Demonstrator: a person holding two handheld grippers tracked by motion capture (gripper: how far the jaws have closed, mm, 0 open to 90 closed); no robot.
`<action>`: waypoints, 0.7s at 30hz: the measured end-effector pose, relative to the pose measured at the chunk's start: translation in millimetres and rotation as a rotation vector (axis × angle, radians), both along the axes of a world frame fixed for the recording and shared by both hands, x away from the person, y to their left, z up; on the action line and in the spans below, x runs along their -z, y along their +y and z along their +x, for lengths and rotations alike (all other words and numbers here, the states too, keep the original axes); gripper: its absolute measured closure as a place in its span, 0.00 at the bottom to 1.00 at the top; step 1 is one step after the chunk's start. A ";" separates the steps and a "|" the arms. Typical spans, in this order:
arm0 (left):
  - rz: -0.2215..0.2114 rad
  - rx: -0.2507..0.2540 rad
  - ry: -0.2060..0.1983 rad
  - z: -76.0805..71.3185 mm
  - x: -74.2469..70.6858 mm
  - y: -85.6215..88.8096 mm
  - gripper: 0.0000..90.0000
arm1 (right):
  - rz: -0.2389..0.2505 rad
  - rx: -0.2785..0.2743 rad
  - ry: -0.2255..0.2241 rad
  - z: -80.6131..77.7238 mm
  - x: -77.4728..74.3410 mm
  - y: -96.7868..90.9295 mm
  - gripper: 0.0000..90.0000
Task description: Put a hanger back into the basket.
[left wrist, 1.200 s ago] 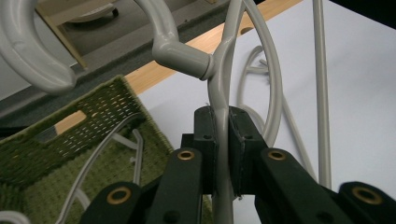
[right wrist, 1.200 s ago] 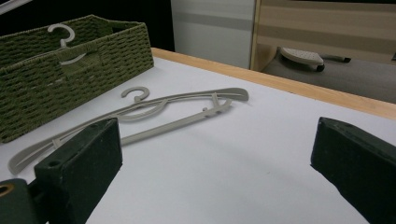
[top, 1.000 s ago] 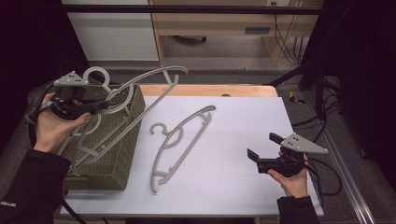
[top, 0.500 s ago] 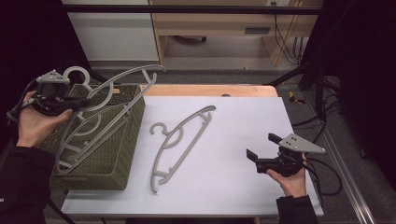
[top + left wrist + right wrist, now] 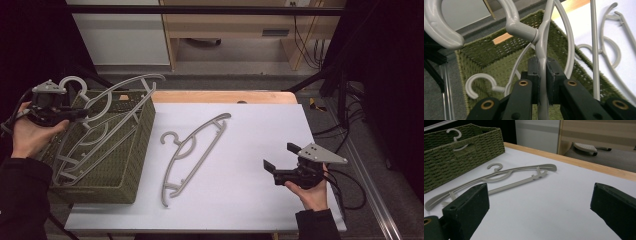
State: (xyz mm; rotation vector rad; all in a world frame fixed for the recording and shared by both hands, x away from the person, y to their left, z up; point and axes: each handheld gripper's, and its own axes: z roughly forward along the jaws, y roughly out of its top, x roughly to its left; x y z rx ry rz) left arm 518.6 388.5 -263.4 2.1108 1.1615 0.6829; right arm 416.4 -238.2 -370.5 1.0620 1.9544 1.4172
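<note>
- Left gripper: jaws clenched on the neck of a grey plastic coat hanger, held above the green woven basket.
- Right gripper: jaws released, empty, over the white tabletop.
- Second grey plastic hanger: flat on the tabletop.
- No legible writing.

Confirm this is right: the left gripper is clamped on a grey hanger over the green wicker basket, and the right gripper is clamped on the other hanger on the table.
Not quite. The left gripper does clamp a grey hanger over the green wicker basket. But the right gripper holds nothing: the right gripper view shows its jaws wide open, with the other hanger lying free on the table.
</note>
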 end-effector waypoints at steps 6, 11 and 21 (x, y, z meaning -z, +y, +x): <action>0.008 -0.014 0.007 2.2 7.7 14.7 0.92 | -0.007 0.000 0.004 1.2 1.4 0.6 0.03; -0.001 -0.039 0.011 4.8 15.2 25.7 0.92 | -0.008 0.001 0.005 1.4 1.6 0.9 0.03; 0.038 -0.059 0.026 8.9 19.5 34.4 0.92 | -0.016 -0.002 0.009 2.3 2.8 2.0 0.03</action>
